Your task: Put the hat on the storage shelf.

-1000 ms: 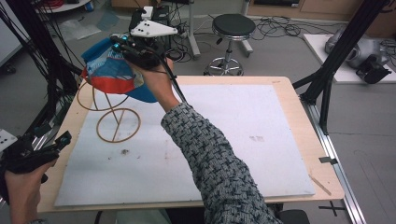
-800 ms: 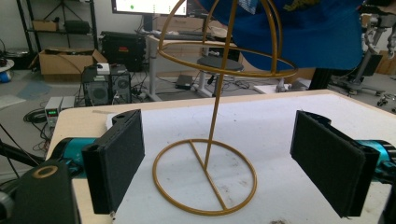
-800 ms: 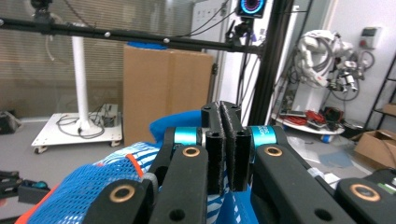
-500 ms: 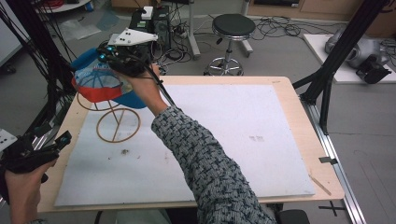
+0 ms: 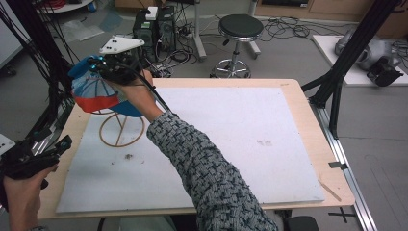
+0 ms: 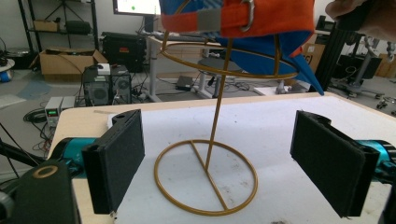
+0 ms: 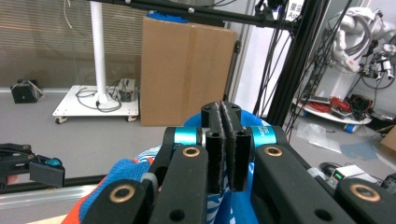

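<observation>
Presently the right gripper point(image 5: 98, 65), jaws pinched shut on a blue-and-orange cap point(image 5: 94, 94), is holding it over a gold wire stand point(image 5: 120, 130), while the left gripper point(image 6: 224, 175) is waiting wide open nearby; snagging the upper ring could topple the stand.

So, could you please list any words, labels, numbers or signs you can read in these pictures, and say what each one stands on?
No text can be read for certain.
Sign on the black frame post, right gripper view: a few characters, too small and blurred to read.
Lit display on the small grey unit, left gripper view: too small to read.
Cap on the gold wire stand: a pattern, no legible print.
</observation>
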Action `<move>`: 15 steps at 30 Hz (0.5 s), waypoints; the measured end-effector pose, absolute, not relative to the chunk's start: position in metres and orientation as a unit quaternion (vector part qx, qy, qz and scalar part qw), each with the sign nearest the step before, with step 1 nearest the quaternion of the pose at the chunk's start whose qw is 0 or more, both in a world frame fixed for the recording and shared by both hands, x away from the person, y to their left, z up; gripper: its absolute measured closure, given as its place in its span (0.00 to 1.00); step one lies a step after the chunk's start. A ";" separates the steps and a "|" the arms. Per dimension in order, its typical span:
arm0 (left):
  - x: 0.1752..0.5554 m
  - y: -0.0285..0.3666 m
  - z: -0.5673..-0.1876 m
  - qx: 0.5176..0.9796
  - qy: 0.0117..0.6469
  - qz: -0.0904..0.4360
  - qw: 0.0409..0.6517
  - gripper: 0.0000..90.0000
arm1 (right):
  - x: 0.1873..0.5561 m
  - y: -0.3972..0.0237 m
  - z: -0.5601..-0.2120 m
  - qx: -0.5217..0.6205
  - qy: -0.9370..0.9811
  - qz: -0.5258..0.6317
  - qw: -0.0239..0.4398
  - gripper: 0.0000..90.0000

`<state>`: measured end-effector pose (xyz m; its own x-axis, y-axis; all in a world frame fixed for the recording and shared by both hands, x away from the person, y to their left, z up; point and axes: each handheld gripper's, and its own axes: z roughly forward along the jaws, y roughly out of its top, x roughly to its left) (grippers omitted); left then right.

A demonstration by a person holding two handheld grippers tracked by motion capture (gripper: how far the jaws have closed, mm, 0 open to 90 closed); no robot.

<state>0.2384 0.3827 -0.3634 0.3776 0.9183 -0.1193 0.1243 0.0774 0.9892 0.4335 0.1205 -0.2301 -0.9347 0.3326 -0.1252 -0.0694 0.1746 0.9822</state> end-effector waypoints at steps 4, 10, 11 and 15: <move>0.239 0.383 -0.363 0.588 0.443 0.339 0.586 0.20 | 0.433 0.126 -0.233 0.084 0.756 0.630 0.158 0.98; 0.239 0.382 -0.364 0.586 0.444 0.338 0.587 0.20 | 0.431 0.134 -0.236 0.076 0.764 0.622 0.157 0.98; 0.239 0.383 -0.364 0.587 0.443 0.338 0.587 0.20 | 0.431 0.137 -0.237 0.076 0.767 0.618 0.155 0.98; 0.239 0.383 -0.364 0.586 0.444 0.338 0.588 0.20 | 0.431 0.143 -0.240 0.071 0.778 0.605 0.151 0.98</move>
